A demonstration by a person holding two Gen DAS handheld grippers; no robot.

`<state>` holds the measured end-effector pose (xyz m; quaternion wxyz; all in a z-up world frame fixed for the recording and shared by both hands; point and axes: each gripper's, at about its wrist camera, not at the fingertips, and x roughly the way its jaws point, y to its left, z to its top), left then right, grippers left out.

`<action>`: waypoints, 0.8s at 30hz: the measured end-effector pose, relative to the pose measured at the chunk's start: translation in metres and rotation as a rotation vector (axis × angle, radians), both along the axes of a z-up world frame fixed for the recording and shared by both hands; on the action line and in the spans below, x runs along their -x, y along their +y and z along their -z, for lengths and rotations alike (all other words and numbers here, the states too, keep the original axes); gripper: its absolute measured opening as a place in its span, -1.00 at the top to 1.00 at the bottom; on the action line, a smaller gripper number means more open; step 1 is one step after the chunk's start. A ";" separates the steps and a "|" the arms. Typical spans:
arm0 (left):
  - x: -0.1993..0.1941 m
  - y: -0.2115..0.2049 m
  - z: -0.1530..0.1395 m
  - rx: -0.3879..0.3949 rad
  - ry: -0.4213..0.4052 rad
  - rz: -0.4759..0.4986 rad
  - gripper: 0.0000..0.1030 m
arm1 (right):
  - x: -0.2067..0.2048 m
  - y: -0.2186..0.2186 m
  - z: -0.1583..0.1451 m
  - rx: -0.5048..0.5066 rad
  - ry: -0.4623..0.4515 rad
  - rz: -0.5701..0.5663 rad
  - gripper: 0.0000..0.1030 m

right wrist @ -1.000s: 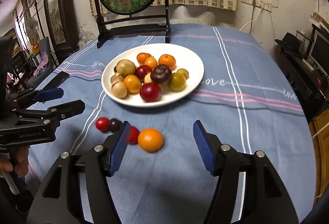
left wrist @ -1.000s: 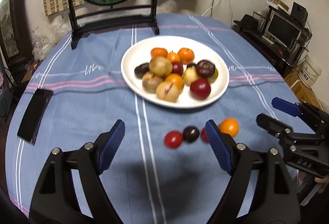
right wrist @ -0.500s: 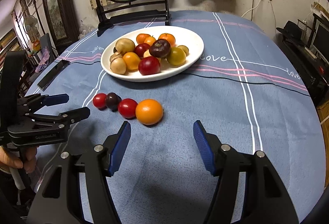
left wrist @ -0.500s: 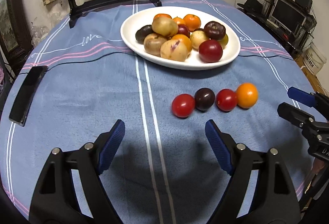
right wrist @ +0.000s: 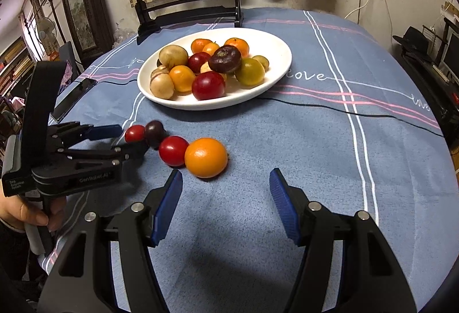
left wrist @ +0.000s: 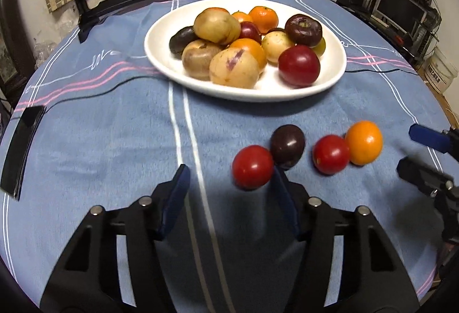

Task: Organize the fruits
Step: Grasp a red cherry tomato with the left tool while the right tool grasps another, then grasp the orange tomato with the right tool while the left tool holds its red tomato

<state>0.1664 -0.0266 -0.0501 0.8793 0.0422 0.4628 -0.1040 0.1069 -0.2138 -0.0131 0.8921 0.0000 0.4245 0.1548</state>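
Note:
A row of loose fruit lies on the blue tablecloth: a red tomato (left wrist: 252, 167), a dark plum (left wrist: 287, 146), a second red tomato (left wrist: 330, 154) and an orange (left wrist: 363, 142). The same row shows in the right wrist view: red tomato (right wrist: 134, 133), plum (right wrist: 154, 131), tomato (right wrist: 173, 151), orange (right wrist: 205, 157). A white plate (left wrist: 334, 77) behind them holds several fruits. My left gripper (left wrist: 229, 192) is open, just short of the leftmost tomato. My right gripper (right wrist: 225, 199) is open, just short of the orange.
A black phone (left wrist: 24, 146) lies at the left table edge. A round painted screen on a black stand (right wrist: 183, 11) stands behind the plate (right wrist: 275, 77). A thin black cable (right wrist: 358, 112) crosses the cloth. Shelves and a monitor (left wrist: 401, 9) are to the right.
Both grippers have moved forward and lower toward the row of loose fruit. The left gripper now sits right at the leftmost tomato. No fruit has moved.

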 end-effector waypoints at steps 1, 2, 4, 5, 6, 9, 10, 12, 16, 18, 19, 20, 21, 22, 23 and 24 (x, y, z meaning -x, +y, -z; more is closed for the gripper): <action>-0.004 -0.001 0.000 0.007 0.000 0.006 -0.06 | -0.002 0.000 0.002 0.000 0.006 0.001 -0.23; -0.006 -0.002 0.000 0.009 -0.002 0.011 0.03 | -0.003 0.000 0.003 -0.001 0.011 0.003 -0.23; -0.009 -0.008 0.000 0.005 -0.015 0.037 0.22 | -0.004 0.000 0.003 -0.002 0.014 0.005 -0.23; -0.009 -0.010 0.000 0.007 -0.018 0.053 0.42 | -0.005 0.000 0.004 -0.002 0.016 0.008 -0.23; -0.008 -0.012 -0.001 0.008 -0.019 0.069 0.47 | -0.006 0.000 0.005 -0.002 0.018 0.011 -0.23; -0.005 -0.014 -0.002 0.003 -0.015 0.070 0.47 | -0.008 0.000 0.006 0.004 0.026 0.010 -0.23; -0.003 -0.012 -0.003 0.012 -0.012 0.064 0.47 | -0.009 0.000 0.005 0.006 0.025 0.009 -0.23; -0.001 -0.010 -0.007 0.025 -0.016 0.058 0.47 | -0.009 0.000 0.004 0.007 0.023 0.007 -0.23; 0.005 -0.006 -0.017 0.037 -0.035 0.045 0.48 | -0.006 0.001 0.000 0.006 0.013 0.006 -0.23; 0.009 -0.005 -0.021 0.041 -0.042 0.043 0.48 | -0.005 0.000 0.000 0.003 0.019 0.005 -0.23; 0.011 -0.004 -0.022 0.044 -0.043 0.041 0.48 | -0.004 0.000 0.000 0.006 0.021 0.007 -0.23; 0.012 -0.003 -0.022 0.046 -0.044 0.040 0.48 | -0.003 0.000 0.000 0.009 0.020 0.008 -0.23; 0.014 -0.002 -0.023 0.049 -0.043 0.038 0.48 | -0.001 -0.001 -0.001 0.013 0.017 0.009 -0.23; 0.016 -0.001 -0.023 0.052 -0.041 0.033 0.48 | -0.001 -0.001 -0.001 0.016 0.019 0.012 -0.23; 0.016 0.001 -0.023 0.054 -0.037 0.029 0.48 | -0.001 -0.002 -0.001 0.017 0.021 0.015 -0.23; 0.018 0.002 -0.023 0.057 -0.035 0.025 0.48 | -0.001 -0.003 -0.002 0.012 0.022 0.014 -0.23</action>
